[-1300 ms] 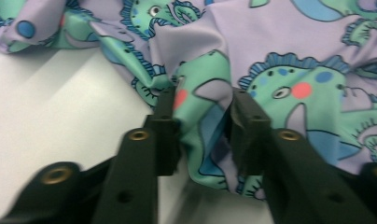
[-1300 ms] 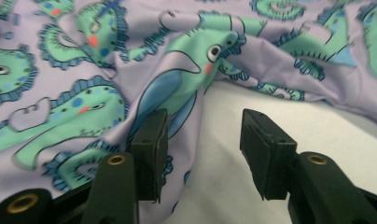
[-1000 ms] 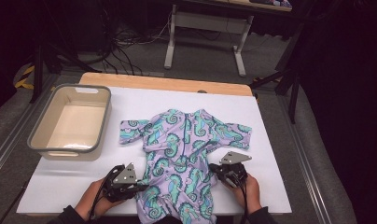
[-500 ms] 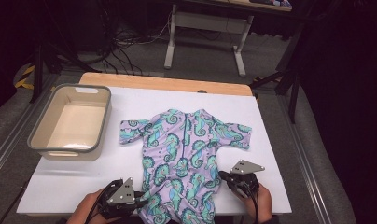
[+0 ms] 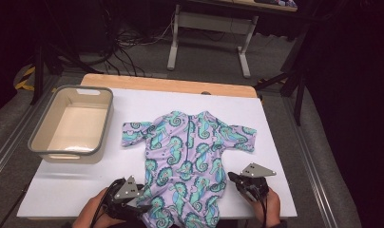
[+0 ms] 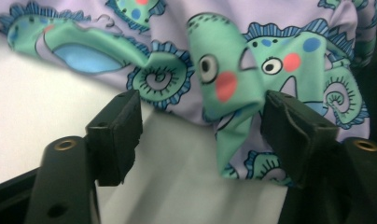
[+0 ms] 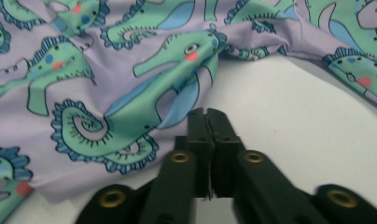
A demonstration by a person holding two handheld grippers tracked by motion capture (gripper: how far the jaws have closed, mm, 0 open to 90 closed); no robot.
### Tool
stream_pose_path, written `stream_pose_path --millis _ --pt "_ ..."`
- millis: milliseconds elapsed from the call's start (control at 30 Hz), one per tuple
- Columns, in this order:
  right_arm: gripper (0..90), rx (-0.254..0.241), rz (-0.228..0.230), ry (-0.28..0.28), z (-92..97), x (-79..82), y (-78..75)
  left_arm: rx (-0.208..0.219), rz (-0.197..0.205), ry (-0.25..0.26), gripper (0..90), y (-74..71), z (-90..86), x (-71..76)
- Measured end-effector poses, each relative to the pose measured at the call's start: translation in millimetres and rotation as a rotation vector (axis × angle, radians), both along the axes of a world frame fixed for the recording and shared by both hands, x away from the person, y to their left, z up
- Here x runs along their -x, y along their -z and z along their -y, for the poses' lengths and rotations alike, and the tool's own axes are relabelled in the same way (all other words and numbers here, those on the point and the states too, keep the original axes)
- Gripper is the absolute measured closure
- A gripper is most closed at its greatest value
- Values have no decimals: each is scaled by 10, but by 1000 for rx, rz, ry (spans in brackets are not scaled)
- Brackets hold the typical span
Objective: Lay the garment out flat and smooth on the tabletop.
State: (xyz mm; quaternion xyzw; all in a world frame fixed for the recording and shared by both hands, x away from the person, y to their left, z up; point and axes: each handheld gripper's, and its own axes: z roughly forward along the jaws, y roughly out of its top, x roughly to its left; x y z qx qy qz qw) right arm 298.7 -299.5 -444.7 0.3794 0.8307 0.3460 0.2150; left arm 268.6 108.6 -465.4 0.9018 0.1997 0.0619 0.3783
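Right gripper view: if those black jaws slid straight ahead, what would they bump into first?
Probably the lilac baby suit with green seahorses. The right gripper has its jaws together, their tips right at the suit's edge on the white table. Whether they already touch it is unclear.

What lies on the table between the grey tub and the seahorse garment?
Nothing: in the high view, only bare white table separates the grey tub from the seahorse garment.
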Motion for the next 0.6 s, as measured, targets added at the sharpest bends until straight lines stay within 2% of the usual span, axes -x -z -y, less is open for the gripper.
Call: stream_pose_path --millis 33,100,133,167,300,367,433,533,600 --pt "781 -13 5 -1 -11 -4 1 -2 1 15 444 -4 5 10" --pt "695 -33 8 -17 -43 -4 0 1 9 66 553 -7 19 26" --pt "662 -31 14 -20 -59 -3 4 -10 12 81 615 -16 10 28" --pt "642 -32 16 -26 -68 -3 7 -5 15 82 660 -14 8 30" --pt "631 -32 9 -41 -92 -12 33 -28 22 111 793 -30 -19 26" --pt "618 -21 5 -49 -107 -17 51 -34 27 116 800 -35 -17 34" --pt "627 -18 2 -57 -112 -18 59 -41 35 141 782 -45 -12 41" --pt "627 -14 4 -64 -111 -17 54 -27 45 133 651 -97 -20 50" --pt "637 -21 6 -66 -110 -20 49 0 56 130 601 -145 -46 43"
